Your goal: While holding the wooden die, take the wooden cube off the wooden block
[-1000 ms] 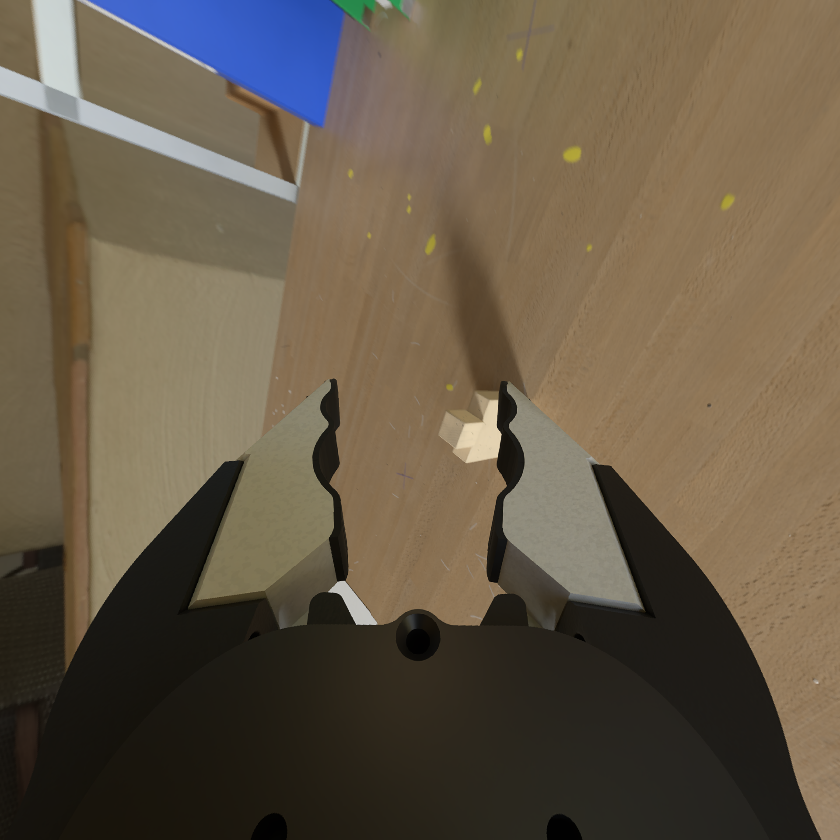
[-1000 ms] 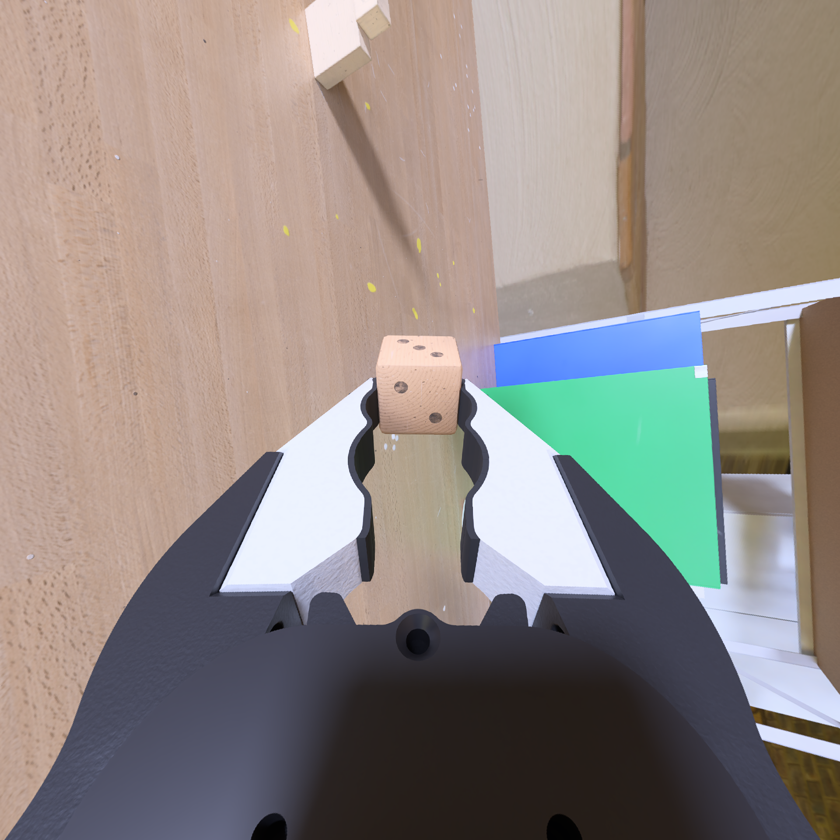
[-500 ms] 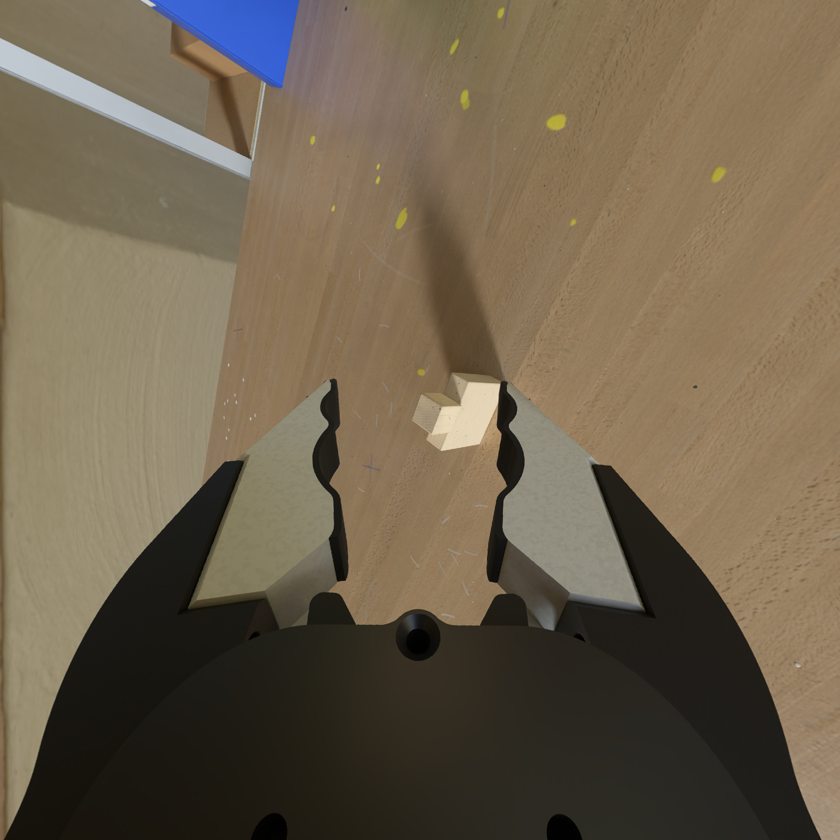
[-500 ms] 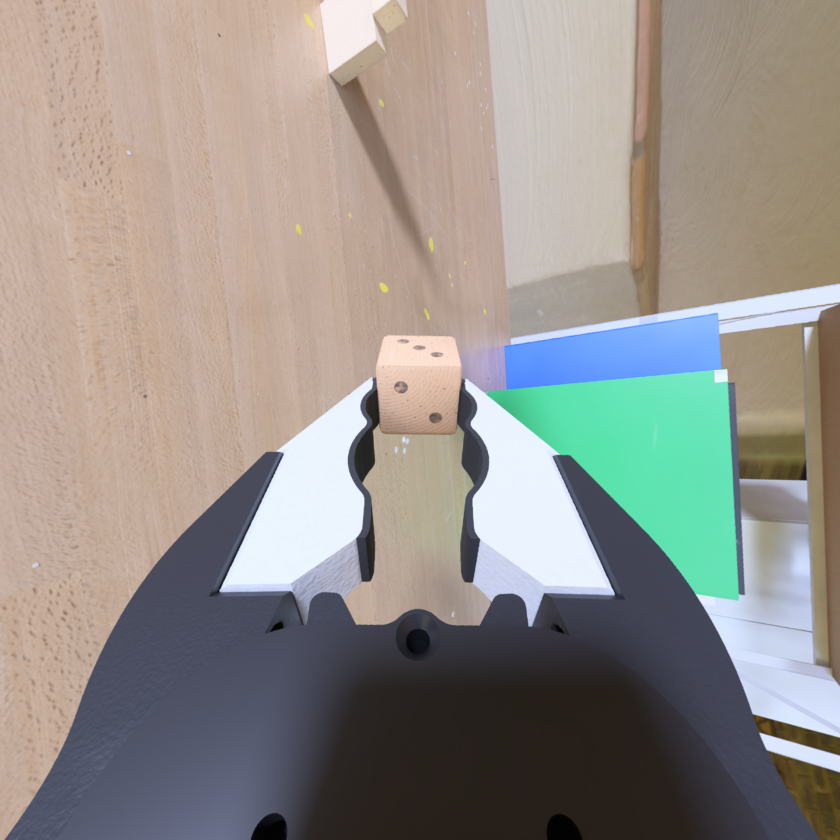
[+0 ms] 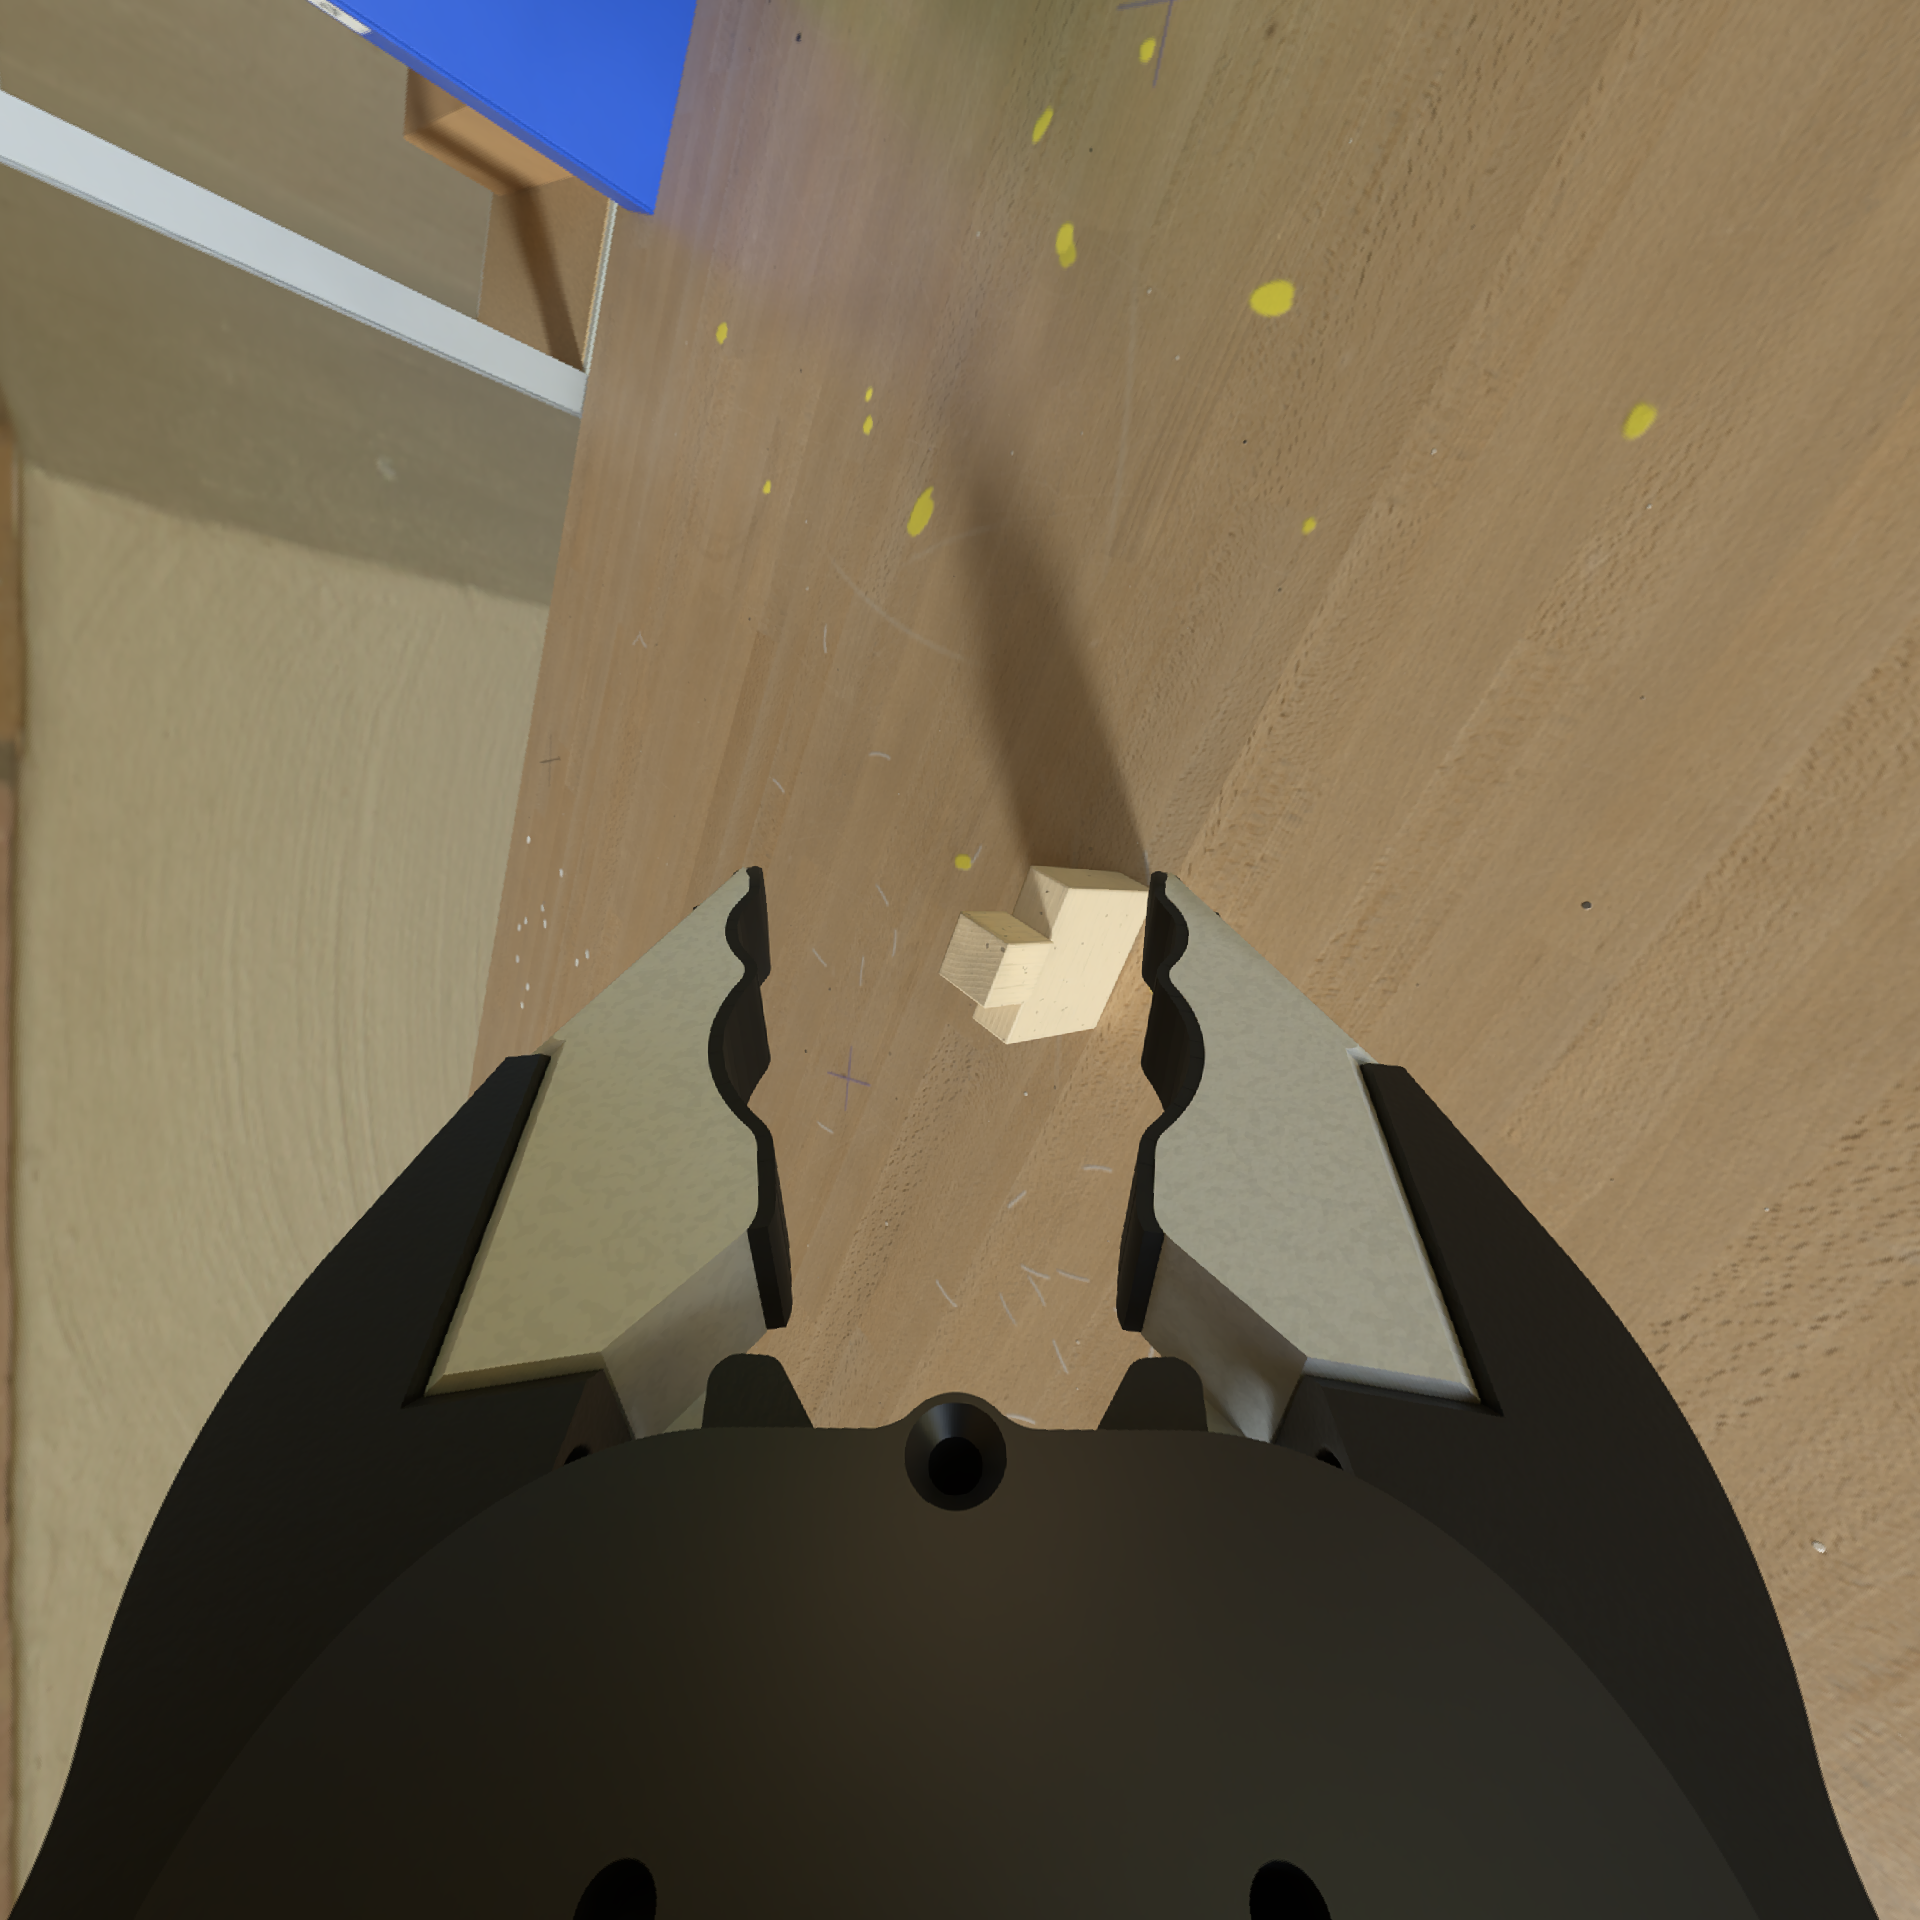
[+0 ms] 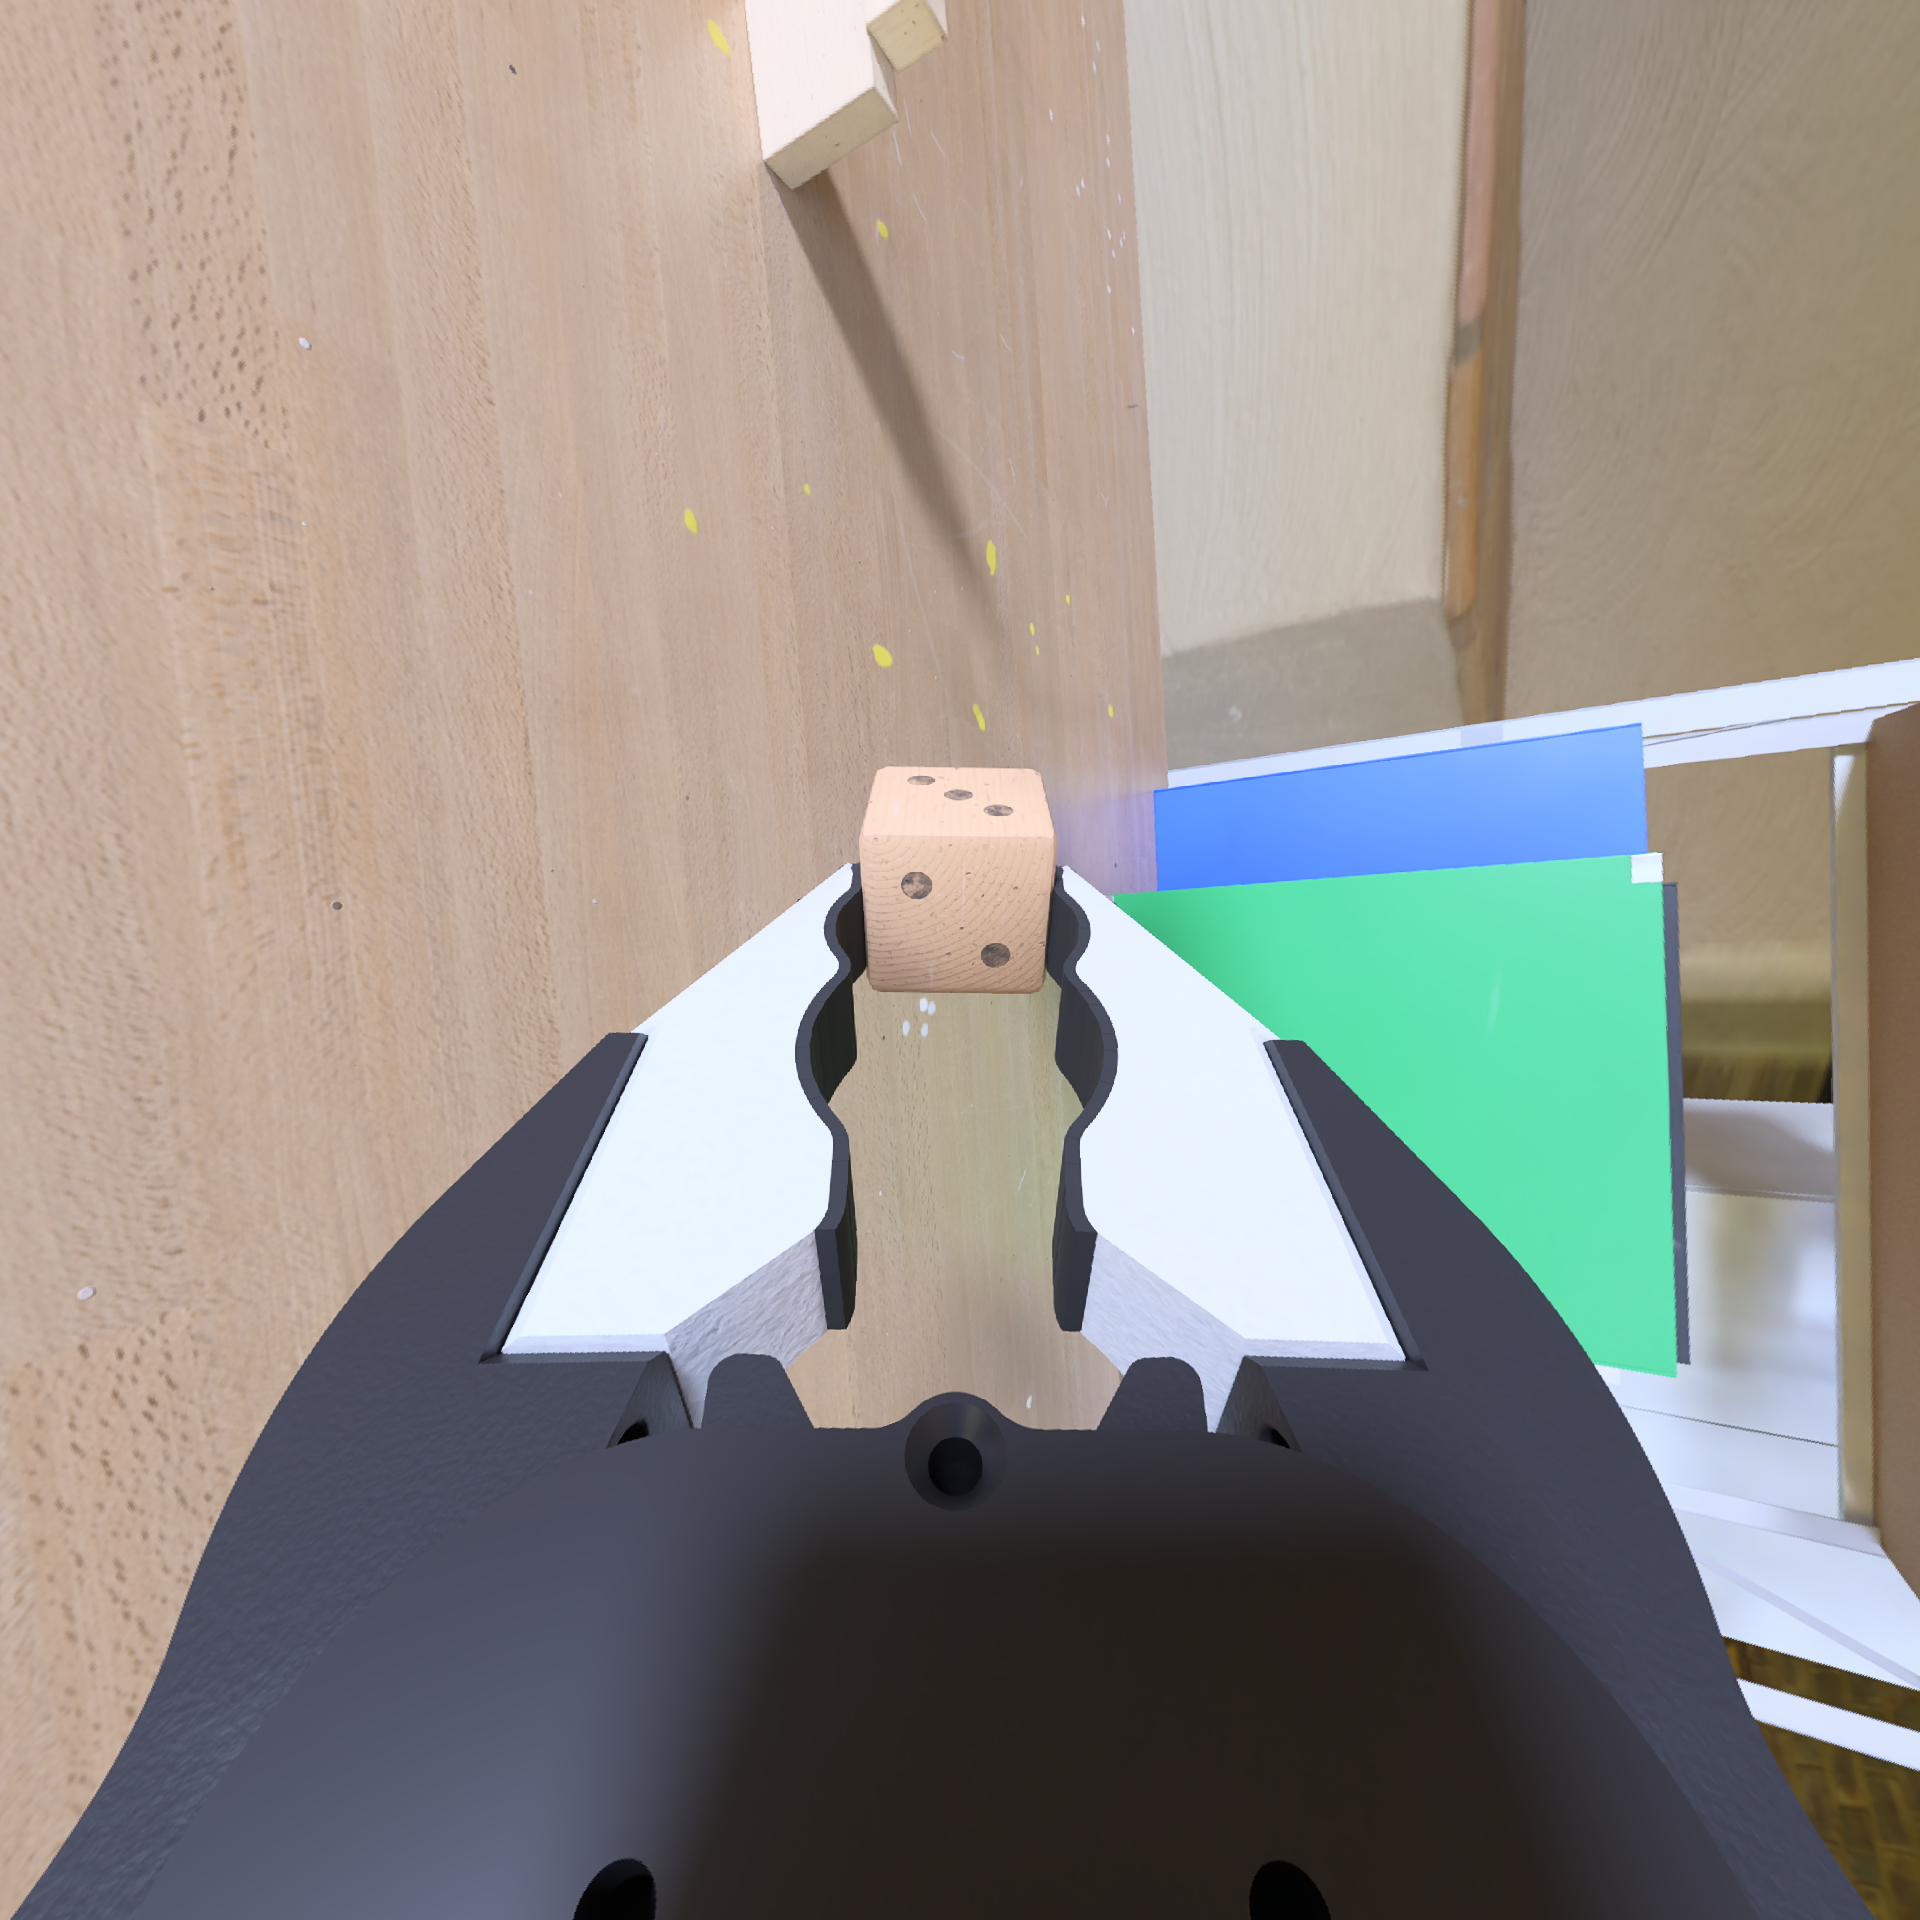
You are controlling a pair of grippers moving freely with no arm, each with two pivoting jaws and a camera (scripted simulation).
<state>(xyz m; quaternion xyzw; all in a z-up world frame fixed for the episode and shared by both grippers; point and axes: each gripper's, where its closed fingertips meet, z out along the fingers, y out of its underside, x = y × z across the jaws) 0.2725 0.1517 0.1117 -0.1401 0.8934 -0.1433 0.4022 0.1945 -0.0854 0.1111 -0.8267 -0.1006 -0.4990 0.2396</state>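
My right gripper [image 6: 956, 883] is shut on the wooden die [image 6: 954, 883], a light brown cube with dark pips, held above the wooden table [image 6: 416, 623]. In the left wrist view a small pale wooden cube [image 5: 982, 954] sits on a larger pale wooden block [image 5: 1075, 961] on the table. My left gripper [image 5: 951, 883] is open and empty, above them, with the pair seen just inside its right finger [image 5: 1226, 1039]. The block [image 6: 821, 94] and cube [image 6: 909, 29] also show at the top edge of the right wrist view.
The table edge [image 5: 540, 831] runs to the left of my left gripper, with beige floor beyond. A white shelf frame [image 6: 1766, 707] holds a blue panel [image 6: 1403, 810] and a green panel [image 6: 1455, 1091] beside the table. Yellow paint specks [image 5: 1273, 298] dot the tabletop.
The cube and block have shifted left in the left wrist view, from behind the right finger into the gap. The right gripper has drifted slightly with the die still held.
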